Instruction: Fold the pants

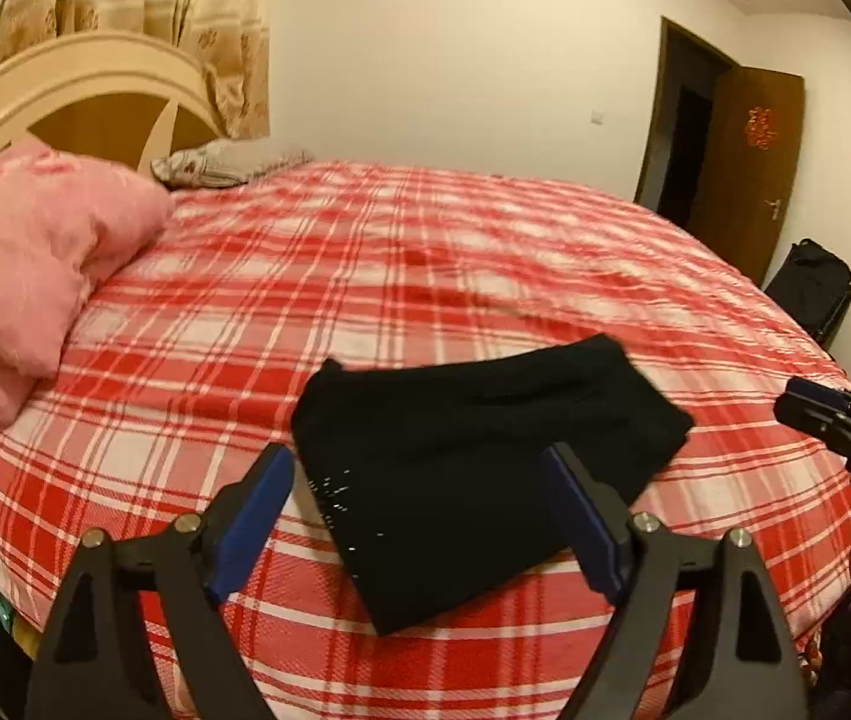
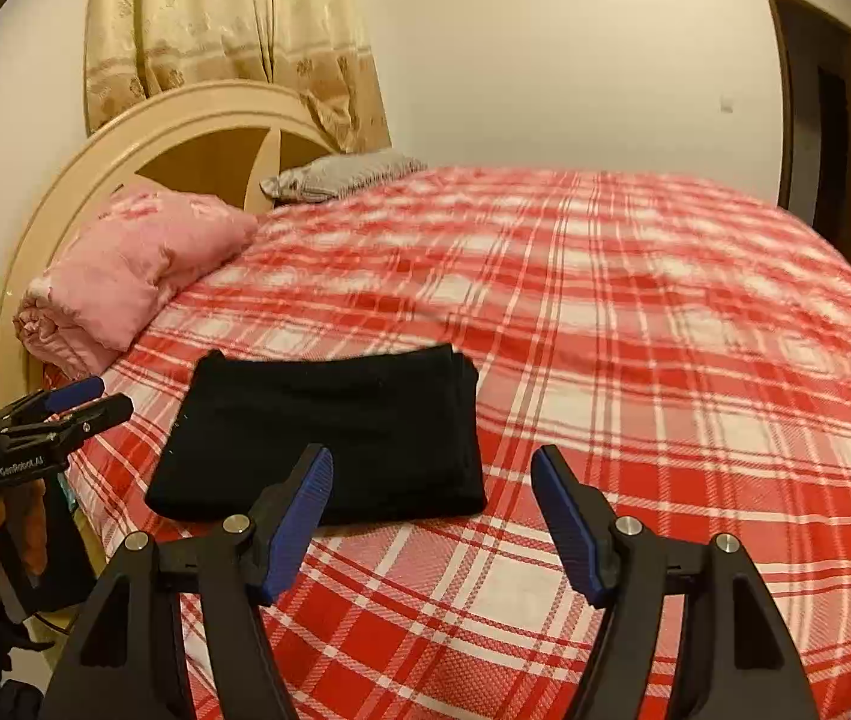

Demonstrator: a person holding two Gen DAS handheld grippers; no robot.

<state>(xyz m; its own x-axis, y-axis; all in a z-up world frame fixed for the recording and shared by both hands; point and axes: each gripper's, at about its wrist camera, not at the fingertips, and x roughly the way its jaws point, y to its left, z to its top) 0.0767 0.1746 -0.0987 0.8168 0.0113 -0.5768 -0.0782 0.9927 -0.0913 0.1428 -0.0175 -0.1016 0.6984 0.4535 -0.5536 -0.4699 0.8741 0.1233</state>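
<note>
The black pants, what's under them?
The folded black pants lie flat on the red plaid bedsheet, which shows all around them. Whether anything else hides beneath them cannot be seen; the cloth covers that spot.

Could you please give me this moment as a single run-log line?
pants: folded, flat on bed | left gripper: open, empty | right gripper: open, empty | stage: fold looks done

Black pants [image 2: 329, 432], red-and-white plaid bedsheet [image 2: 635, 324], pink quilt [image 2: 137, 264], beige floral curtain [image 2: 227, 18]
</note>
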